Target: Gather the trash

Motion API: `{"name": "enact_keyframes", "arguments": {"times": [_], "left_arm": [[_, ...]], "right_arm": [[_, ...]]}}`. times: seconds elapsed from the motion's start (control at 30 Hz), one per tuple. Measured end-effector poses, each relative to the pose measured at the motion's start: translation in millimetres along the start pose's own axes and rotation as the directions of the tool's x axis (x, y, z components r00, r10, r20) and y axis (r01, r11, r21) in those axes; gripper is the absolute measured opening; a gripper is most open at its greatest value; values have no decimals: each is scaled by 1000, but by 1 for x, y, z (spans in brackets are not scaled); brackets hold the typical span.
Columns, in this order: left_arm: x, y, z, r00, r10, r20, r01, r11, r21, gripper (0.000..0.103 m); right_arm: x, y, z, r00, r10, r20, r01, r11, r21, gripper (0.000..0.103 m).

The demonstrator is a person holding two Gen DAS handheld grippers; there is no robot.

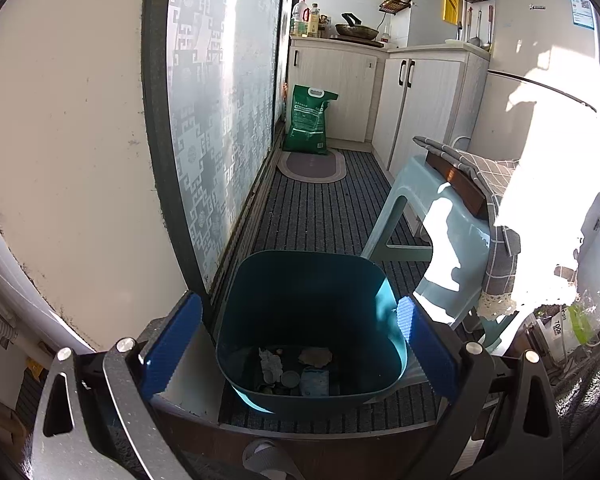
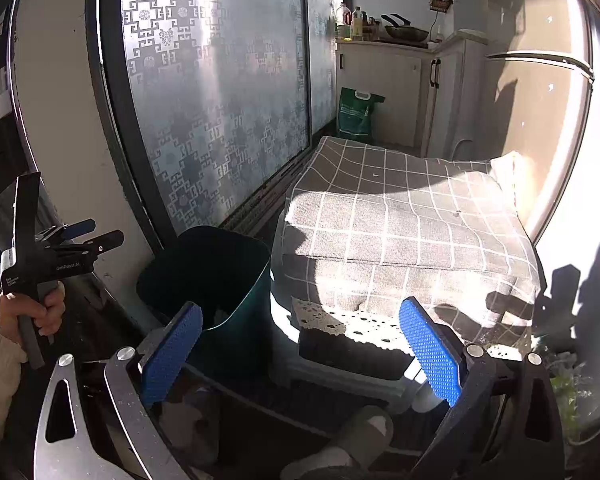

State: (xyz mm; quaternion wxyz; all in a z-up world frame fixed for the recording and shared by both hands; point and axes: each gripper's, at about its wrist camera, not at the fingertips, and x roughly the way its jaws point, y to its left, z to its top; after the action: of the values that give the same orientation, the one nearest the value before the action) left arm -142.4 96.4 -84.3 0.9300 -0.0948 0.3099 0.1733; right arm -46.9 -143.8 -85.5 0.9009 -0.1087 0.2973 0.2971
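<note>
A teal trash bin (image 1: 312, 300) stands on the striped floor mat, right below my left gripper (image 1: 292, 344). On its bottom lie crumpled paper (image 1: 270, 364), a tan scrap (image 1: 315, 356) and a small packet (image 1: 314, 383). The left gripper's blue pads are wide apart with nothing between them. In the right wrist view the same bin (image 2: 216, 276) sits left of centre, and my right gripper (image 2: 300, 356) is open and empty above the floor. A hand holds the left gripper (image 2: 78, 236) at the far left of that view.
A light-blue plastic stool (image 1: 432, 232) with a grey checked cloth (image 2: 400, 216) stands right of the bin. A patterned sliding glass door (image 1: 220, 120) runs along the left. A green sack (image 1: 308, 120), cabinets and a fridge (image 1: 540, 92) lie further back. A slippered foot (image 2: 360, 436) is below.
</note>
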Motion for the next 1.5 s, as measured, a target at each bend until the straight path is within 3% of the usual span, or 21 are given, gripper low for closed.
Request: {"name": "enact_keyframes", "arguments": {"times": [1.5], "left_arm": [[0, 1, 1, 1000, 2, 2, -2, 1000, -1, 100]], "right_arm": [[1, -1, -3, 1000, -1, -8, 1, 1000, -9, 100]]}}
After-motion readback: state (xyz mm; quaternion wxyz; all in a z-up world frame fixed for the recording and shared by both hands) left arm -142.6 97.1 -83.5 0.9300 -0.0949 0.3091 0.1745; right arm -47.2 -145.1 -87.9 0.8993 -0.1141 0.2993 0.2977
